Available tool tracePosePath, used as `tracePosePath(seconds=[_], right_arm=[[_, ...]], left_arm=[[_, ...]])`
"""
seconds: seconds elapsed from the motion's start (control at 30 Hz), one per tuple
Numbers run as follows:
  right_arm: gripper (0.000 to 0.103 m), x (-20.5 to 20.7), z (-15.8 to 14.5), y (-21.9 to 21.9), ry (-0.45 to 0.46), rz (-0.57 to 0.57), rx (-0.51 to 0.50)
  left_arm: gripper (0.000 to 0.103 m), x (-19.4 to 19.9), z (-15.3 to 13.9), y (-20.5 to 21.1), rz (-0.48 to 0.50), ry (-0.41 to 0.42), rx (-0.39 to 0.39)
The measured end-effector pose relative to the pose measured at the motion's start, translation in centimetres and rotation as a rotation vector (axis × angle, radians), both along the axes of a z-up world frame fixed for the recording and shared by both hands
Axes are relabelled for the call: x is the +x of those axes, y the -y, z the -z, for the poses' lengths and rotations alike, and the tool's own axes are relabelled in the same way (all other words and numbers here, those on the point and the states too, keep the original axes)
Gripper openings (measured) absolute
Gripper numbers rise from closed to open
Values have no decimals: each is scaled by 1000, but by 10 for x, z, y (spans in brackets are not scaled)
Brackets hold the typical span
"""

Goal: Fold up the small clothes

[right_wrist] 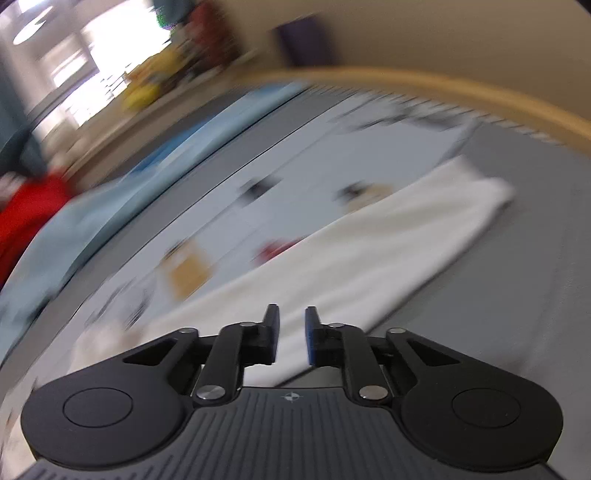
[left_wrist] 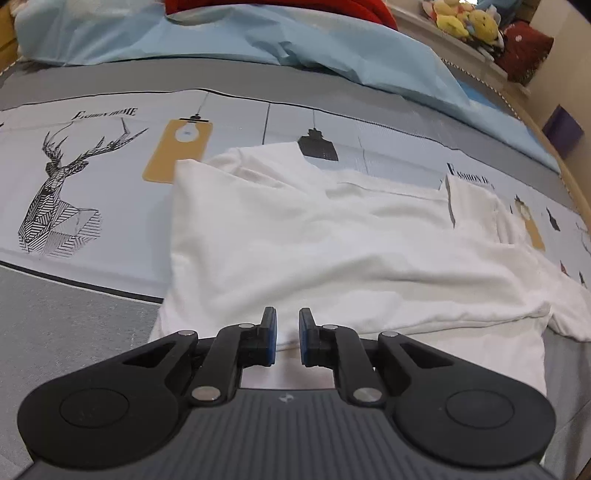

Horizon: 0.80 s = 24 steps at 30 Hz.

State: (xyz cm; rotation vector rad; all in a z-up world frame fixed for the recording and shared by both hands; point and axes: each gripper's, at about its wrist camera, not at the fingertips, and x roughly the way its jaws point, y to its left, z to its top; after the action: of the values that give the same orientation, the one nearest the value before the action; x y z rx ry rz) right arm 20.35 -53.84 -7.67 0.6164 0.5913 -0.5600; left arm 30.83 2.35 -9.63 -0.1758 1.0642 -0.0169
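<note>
White cotton garment [left_wrist: 332, 236], partly folded and rumpled, spread across a printed grey and pale-blue bedsheet [left_wrist: 92, 306]. Seen again through the right wrist camera as a long pale band [right_wrist: 369, 251], heavily blurred. Beyond the garment's far edge, a crumpled light-blue quilt [left_wrist: 258, 40]; further beyond it still, a red fabric bundle [left_wrist: 280, 9]. To the garment's left on the sheet, a black line-drawn stag print [left_wrist: 62, 192]. Far beyond its right end, a heap of yellow plush toys [left_wrist: 465, 18] on a ledge.

Left black two-finger gripper [left_wrist: 287, 338] poised over the garment's near hem, blue-padded fingers [left_wrist: 270, 332] a narrow gap apart, white cloth showing between them, nothing pinched. Right black two-finger gripper [right_wrist: 291, 334] likewise narrowly parted, nothing between the fingers, above the garment's near edge; contact with the cloth impossible to judge through the blur.
</note>
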Motion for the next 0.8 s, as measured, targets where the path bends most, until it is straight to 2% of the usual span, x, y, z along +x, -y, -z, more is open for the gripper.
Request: tracePosePath(seconds=[0.1,0.23,0.27,0.3,0.37,0.43,0.57,0.63,0.67,0.73,0.8], right_arm=[[6,-15,15,48,40,151,38],[11,-21,47,100,81,243,165],[13,-19,52,106,73,239,159],[21,-16,59,112,53,247,150],[29,-12,72,118,29,284,182],[28,-12,78,123,75,302,193],[28,-5,80,130,109,332,204],[18,-3,80,126,113,345,179],[2,-2,76,123,100,350,147],[1,5,62,110,94,341,43],[1,18,36,83,128,271,-66]], left_arm=[[13,-3,1,5,-7,-1,-2],[13,2,2,5,1,3,-3],[13,2,2,5,1,3,-2],[13,3,3,4,0,2,-1],[13,4,4,3,-3,0,-1],[13,4,5,1,-7,-2,-2],[13,5,4,-1,-7,-1,-8],[13,5,2,-3,-7,5,-10],[13,5,1,-6,-10,7,-12],[13,4,0,-11,-20,10,-14],[13,3,-3,-18,-35,14,-19]])
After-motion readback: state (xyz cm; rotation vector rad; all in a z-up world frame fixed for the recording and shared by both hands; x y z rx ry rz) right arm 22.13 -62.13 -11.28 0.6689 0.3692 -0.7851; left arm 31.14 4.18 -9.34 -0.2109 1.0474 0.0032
